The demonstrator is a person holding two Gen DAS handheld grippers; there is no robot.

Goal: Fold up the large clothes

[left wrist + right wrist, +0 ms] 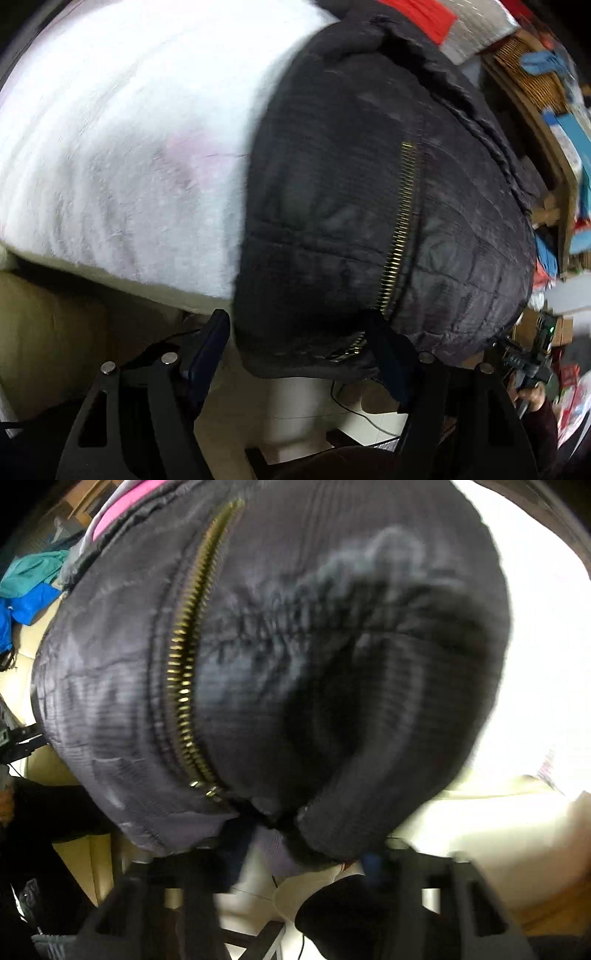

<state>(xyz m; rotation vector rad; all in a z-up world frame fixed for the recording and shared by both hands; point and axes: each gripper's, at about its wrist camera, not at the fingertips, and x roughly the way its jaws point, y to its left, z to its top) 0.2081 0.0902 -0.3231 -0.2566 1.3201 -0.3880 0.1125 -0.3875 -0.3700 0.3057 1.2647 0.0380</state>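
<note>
Left wrist view: white fleecy blanket (122, 147) fills the left side, lying on a bed or sofa whose beige edge (48, 314) shows below it. Dark quilted jacket (351, 221) lies on the blanket toward the right, its hem hanging over the front edge. Brass zipper (400, 225) runs down the jacket to the hem. Left hand-held gripper (301, 347) sits at the hem, jaws fairly wide apart; the left finger (207, 343) stands just off the jacket's edge, the right finger (391, 362) lies against the hem by the zipper end. Hem fabric is between the fingers, no squeeze visible. Far right: cluttered shelves (546, 110), blurred, and the person's other hand (532, 397) on a gripper handle.

Right wrist view: blue and teal clothes (26, 590) at far left, blurred. Jacket (295, 646) fills the frame, zipper (188, 657) left of centre, a sleeve (369, 794) folded across on the right, bright blanket (546, 664) beyond. Right hand-held gripper (295, 849) is at the hem, jaws narrowed with bunched fabric between them; heavy motion blur, so whether the pads actually clamp the cloth is unclear.
</note>
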